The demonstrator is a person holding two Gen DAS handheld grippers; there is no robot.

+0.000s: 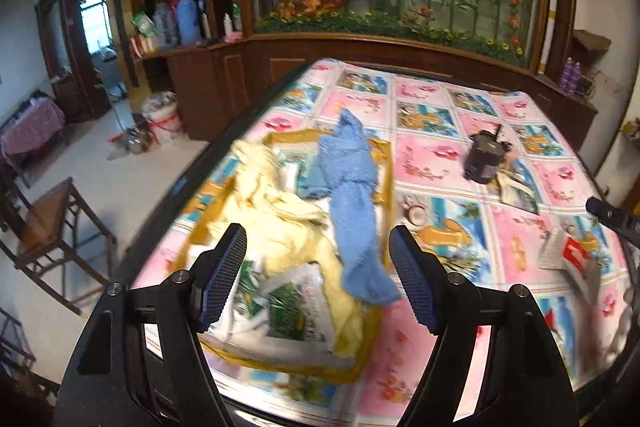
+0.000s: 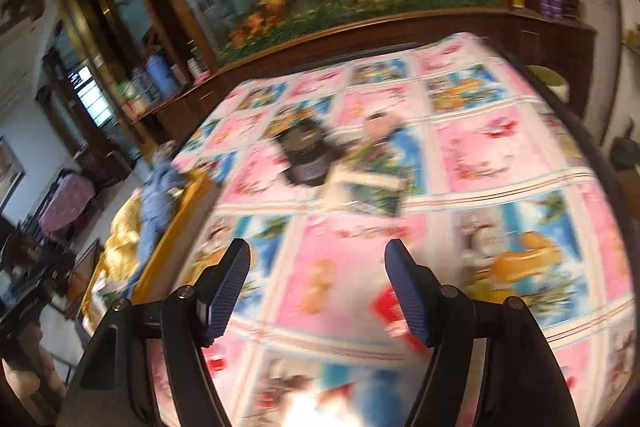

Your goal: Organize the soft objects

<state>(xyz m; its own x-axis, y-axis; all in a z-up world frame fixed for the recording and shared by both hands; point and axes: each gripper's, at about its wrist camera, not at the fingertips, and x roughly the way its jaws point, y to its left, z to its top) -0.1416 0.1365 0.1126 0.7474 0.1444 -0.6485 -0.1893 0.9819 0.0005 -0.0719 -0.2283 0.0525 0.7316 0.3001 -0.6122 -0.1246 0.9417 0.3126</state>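
Observation:
A blue towel (image 1: 354,203) lies draped over the right rim of a yellow tray (image 1: 384,155) on the table. A pale yellow cloth (image 1: 280,215) is bunched inside the tray over plastic packets (image 1: 296,303). My left gripper (image 1: 318,275) is open and empty, hovering above the tray's near end. My right gripper (image 2: 318,291) is open and empty above the patterned tablecloth (image 2: 480,155). In the blurred right wrist view the blue towel (image 2: 158,199), yellow cloth (image 2: 122,231) and tray rim (image 2: 176,231) sit at the left.
A dark jar (image 1: 486,157) lies on the tablecloth beside a printed packet (image 1: 518,193); both also show in the right wrist view, jar (image 2: 306,157), packet (image 2: 370,187). A red and white packet (image 1: 572,259) lies right. A wooden chair (image 1: 48,227) stands left. A cabinet (image 1: 360,51) runs behind.

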